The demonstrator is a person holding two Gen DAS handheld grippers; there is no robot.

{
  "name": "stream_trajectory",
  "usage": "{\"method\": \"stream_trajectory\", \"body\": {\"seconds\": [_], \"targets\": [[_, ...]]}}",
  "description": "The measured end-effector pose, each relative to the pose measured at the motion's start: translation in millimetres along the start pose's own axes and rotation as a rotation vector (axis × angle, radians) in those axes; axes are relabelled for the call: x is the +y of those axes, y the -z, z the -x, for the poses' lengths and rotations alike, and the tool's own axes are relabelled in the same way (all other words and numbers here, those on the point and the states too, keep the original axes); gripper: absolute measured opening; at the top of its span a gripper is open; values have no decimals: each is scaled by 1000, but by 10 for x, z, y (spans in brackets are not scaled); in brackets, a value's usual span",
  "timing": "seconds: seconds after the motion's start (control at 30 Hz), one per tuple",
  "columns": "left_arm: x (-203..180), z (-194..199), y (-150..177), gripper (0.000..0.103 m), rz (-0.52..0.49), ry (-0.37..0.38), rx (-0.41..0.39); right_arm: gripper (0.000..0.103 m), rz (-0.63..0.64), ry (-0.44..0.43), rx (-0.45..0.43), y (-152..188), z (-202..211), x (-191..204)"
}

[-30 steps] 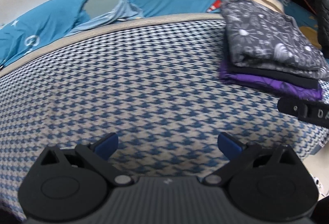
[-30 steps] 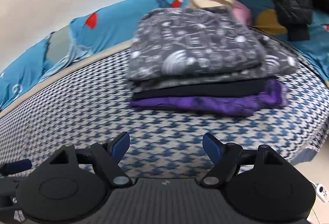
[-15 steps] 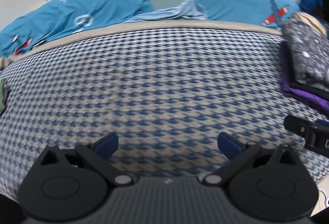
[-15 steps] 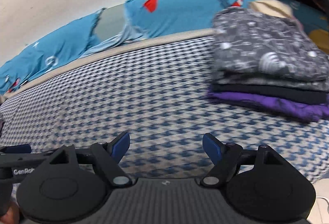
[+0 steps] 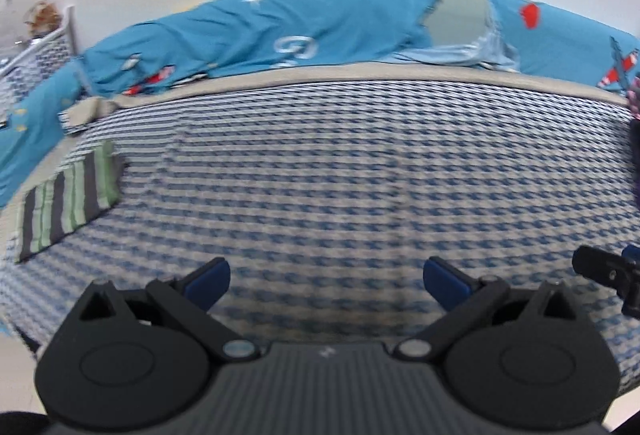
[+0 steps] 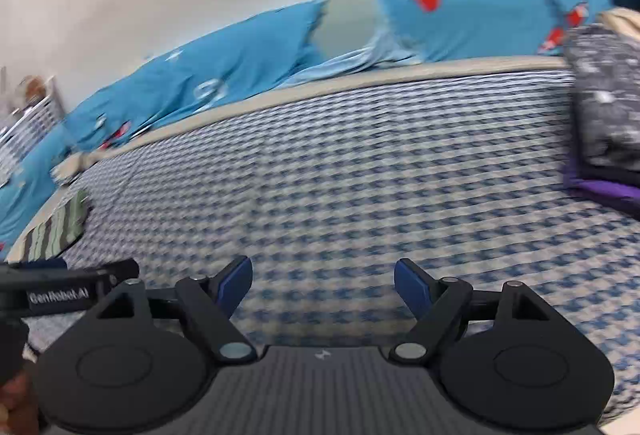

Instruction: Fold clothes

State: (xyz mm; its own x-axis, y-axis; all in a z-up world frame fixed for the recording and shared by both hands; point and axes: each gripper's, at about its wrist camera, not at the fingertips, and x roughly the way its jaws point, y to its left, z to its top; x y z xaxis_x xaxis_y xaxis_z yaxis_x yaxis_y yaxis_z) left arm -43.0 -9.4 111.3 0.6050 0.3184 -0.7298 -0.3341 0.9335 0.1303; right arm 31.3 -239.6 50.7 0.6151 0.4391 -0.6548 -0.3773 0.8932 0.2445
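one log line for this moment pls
left gripper open, empty | right gripper open, empty | striped cloth far left | folded pile right

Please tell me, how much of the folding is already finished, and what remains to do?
Done: a stack of folded clothes sits at the right edge of the checked bed cover. In hand: nothing; the left gripper and right gripper are both open and empty above the cover. Left: a striped cloth lies at the far left edge; whether it is folded I cannot tell.
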Motion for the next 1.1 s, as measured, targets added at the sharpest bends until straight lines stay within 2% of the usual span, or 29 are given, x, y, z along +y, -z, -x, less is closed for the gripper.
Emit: {"method": "stream_trajectory", "body": {"seconds": [0.1, 0.2, 0.33, 0.43, 0.57, 0.8, 1.1], "targets": [[297, 32, 59, 103, 33, -49, 12, 78, 64, -51, 14, 28, -73, 240], [519, -2, 99, 103, 70, -86, 35, 79, 119, -61, 22, 29, -162, 404], [720, -120, 132, 103, 142, -80, 67, 79, 161, -39, 43, -21, -305, 484], [748, -203, 150, 103, 152, -71, 81, 79, 174, -15, 36, -92, -422, 441], [642, -424, 57, 103, 134, -58, 104, 79, 172, 48, 4, -262, -636, 264], [603, -834, -109, 103, 92, -49, 137, 78, 106, 235, -3, -596, -1056, -296], [636, -1242, -211, 103, 56, -28, 172, 79, 46, 366, -47, -793, -1525, -669]]}}
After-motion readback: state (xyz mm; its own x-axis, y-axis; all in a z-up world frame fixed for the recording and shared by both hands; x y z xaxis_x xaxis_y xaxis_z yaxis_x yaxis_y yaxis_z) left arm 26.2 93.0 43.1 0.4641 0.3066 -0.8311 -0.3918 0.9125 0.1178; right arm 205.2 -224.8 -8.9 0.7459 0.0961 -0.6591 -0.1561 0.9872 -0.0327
